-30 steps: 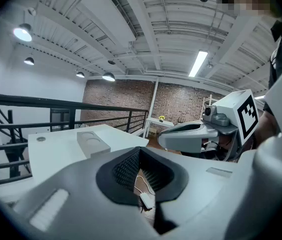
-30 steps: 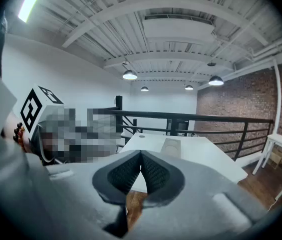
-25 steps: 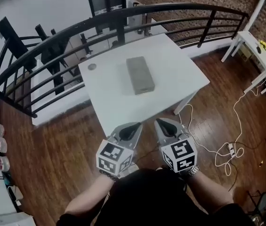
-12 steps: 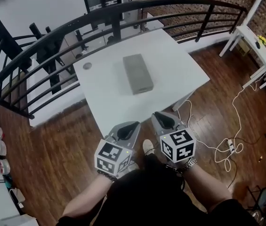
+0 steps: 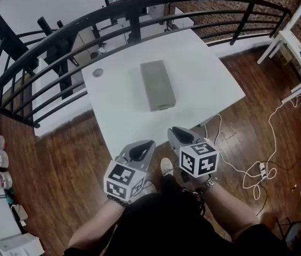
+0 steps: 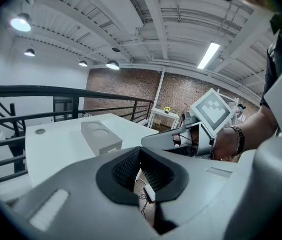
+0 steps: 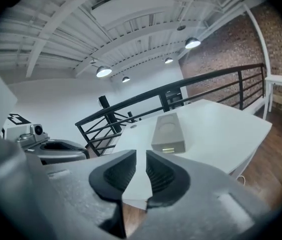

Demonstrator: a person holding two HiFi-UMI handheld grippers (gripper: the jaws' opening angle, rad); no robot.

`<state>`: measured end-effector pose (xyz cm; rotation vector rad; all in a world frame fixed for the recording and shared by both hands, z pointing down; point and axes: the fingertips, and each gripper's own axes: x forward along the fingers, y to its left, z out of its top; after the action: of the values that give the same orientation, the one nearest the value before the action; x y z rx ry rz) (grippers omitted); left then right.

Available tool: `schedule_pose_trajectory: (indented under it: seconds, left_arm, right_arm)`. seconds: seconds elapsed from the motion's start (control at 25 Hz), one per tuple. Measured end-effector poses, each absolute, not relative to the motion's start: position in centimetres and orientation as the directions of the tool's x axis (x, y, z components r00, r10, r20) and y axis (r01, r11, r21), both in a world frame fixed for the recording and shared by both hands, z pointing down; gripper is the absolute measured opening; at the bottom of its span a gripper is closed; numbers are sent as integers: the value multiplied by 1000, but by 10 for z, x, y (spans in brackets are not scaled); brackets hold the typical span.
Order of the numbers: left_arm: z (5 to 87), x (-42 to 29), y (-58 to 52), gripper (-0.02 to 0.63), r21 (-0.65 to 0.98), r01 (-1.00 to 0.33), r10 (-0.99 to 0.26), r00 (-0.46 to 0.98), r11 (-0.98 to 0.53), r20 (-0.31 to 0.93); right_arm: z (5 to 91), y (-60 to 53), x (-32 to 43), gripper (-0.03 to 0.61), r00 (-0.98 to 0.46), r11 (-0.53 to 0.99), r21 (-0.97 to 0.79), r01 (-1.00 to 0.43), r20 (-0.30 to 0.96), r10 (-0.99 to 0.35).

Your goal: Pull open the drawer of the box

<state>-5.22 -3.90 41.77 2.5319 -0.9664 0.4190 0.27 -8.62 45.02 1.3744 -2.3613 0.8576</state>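
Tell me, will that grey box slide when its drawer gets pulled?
Probably yes: the box looks small and light, resting loose on the smooth white table. It is long and low, so tipping seems unlikely. Its drawer pull looks tiny, maybe slippery.

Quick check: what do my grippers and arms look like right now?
Both the left gripper and right gripper are grey shells with black ribbed pads and black-and-white marker cubes. Metal wristwatch on the right wrist; black clothing. Right jaws opening, nothing between.

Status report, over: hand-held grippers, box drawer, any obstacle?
Left hand-held gripper shut, empty. Right hand-held gripper jaws opening, empty. Box on white table, drawer closed, untouched. Nothing in between.
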Motion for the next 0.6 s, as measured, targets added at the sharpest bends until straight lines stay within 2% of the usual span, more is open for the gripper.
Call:
schedule_pose_trajectory:
  seconds: [0.6]
  left_arm:
    - [453,-53,-87,11,292,-750,-576,649,-593,497]
  right_arm:
    - [523,-153,3,61,-589,236,-582,-778,546,-596]
